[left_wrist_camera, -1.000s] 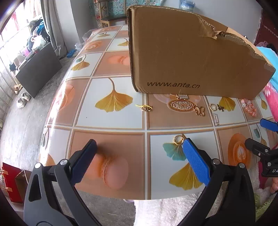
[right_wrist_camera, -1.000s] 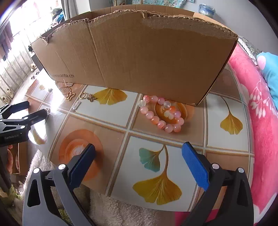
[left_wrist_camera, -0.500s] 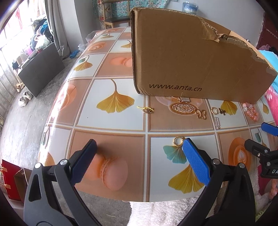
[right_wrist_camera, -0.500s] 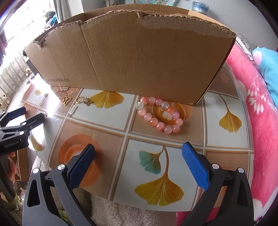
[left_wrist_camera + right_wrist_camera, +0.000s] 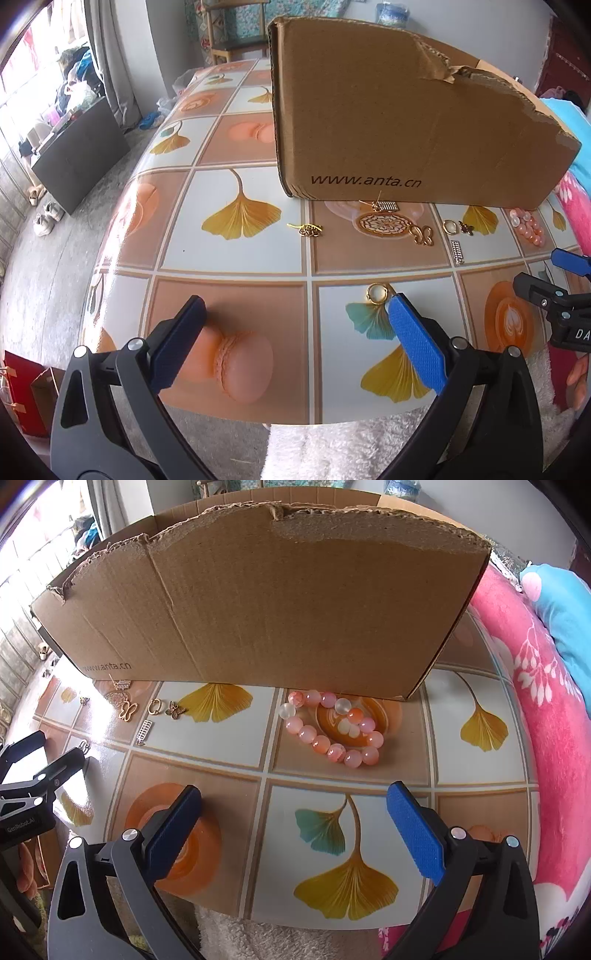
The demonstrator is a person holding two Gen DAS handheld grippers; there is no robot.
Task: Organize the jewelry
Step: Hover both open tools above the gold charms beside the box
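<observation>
The torn brown cardboard box (image 5: 406, 122) reads "www.anta.cn" low on its side; the left gripper (image 5: 22, 823) body reads "GenRobot.AI".

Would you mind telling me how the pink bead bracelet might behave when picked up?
The bead bracelet lies in a loose, kinked loop, so it probably droops when lifted. Its round, glossy beads may slip from a pinch, and it could slide on the shiny table.
</observation>
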